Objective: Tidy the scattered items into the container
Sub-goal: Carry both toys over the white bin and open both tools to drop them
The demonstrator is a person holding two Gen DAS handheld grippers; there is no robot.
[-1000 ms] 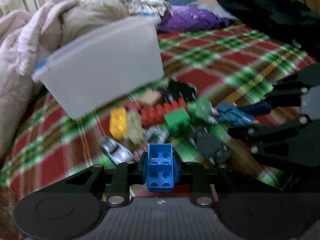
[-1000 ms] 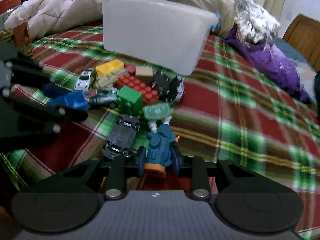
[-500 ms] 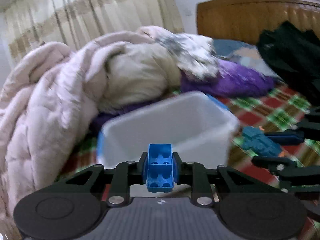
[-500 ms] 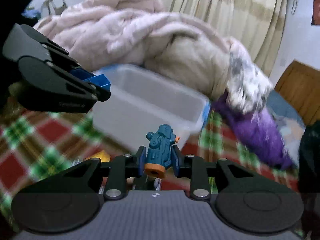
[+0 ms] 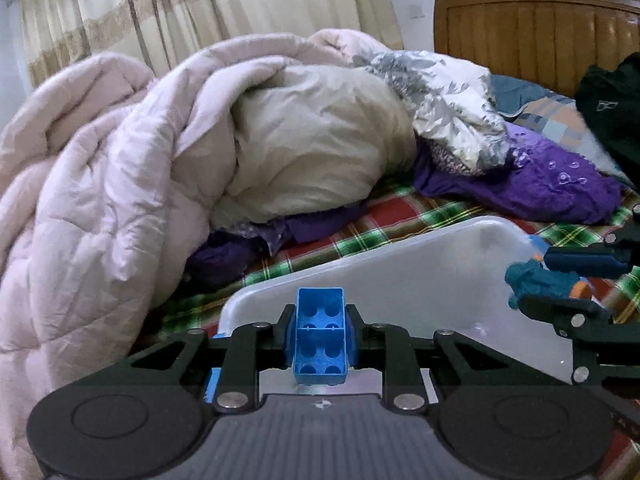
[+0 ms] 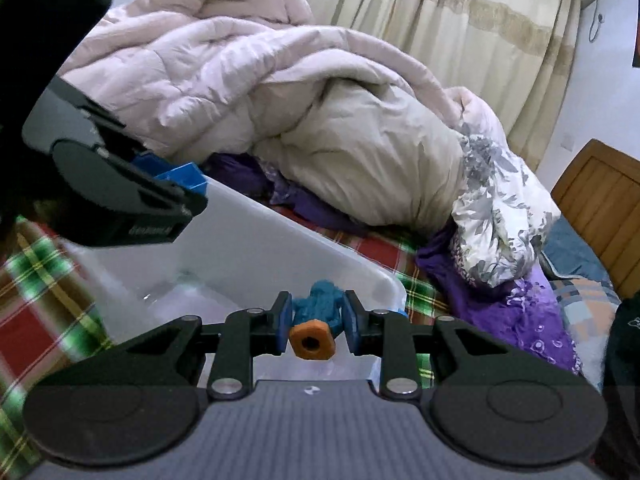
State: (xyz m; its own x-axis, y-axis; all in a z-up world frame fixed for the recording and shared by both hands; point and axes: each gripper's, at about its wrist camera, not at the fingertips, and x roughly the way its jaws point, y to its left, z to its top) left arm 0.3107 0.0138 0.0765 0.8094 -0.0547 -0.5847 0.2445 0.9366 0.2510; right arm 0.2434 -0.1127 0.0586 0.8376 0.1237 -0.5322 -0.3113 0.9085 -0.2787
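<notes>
My left gripper (image 5: 319, 334) is shut on a blue building brick (image 5: 320, 336), held over the near rim of the translucent white plastic bin (image 5: 420, 276). My right gripper (image 6: 316, 322) is shut on a teal toy figure with an orange end (image 6: 316, 326), held over the same bin (image 6: 280, 252), above its open inside. The right gripper and its toy (image 5: 540, 280) show at the right of the left wrist view. The left gripper with the blue brick (image 6: 180, 178) shows at the left of the right wrist view. The other scattered toys are out of view.
The bin sits on a red and green plaid bedspread (image 5: 360, 232). A pink quilt (image 5: 100, 180) and beige pillow (image 5: 312, 140) pile up behind it. Purple fabric (image 5: 540, 184), a flowered cloth (image 6: 500, 208) and a wooden headboard (image 5: 540, 32) lie to the right.
Both grippers rose from the toy pile on the bedspread and moved forward over the bin, each still holding its toy. The pile dropped out of view.
</notes>
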